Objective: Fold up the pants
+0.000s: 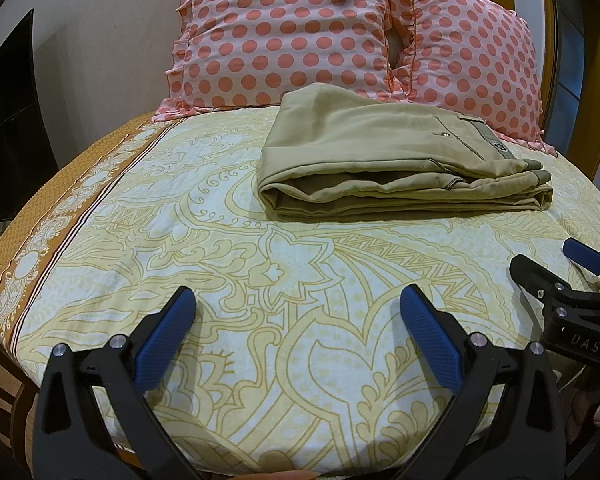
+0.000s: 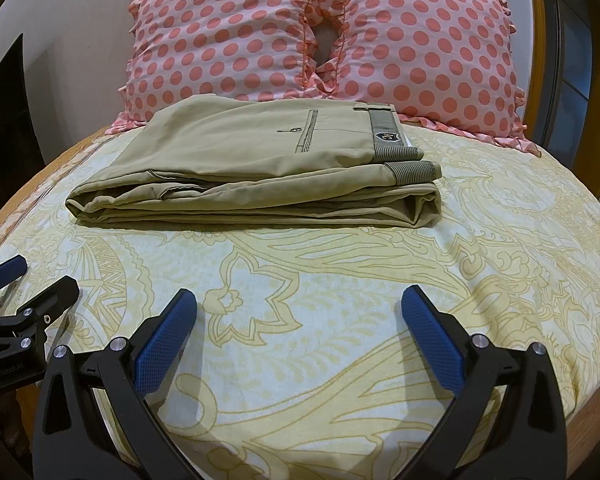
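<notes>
Khaki pants (image 1: 384, 156) lie folded in a flat stack on the bed, waistband to the right, back pocket up. They also show in the right wrist view (image 2: 252, 168). My left gripper (image 1: 296, 300) is open and empty, low over the sheet, well short of the pants. My right gripper (image 2: 298, 300) is open and empty too, at the same distance. The right gripper shows at the right edge of the left wrist view (image 1: 556, 268), and the left gripper at the left edge of the right wrist view (image 2: 28, 276).
Two pink polka-dot pillows (image 1: 284, 36) (image 2: 420, 52) lean against the wall behind the pants. The bed has a yellow patterned sheet (image 1: 300, 320) with an orange border at the left edge (image 1: 28, 248). A dark screen (image 1: 8, 128) stands at the far left.
</notes>
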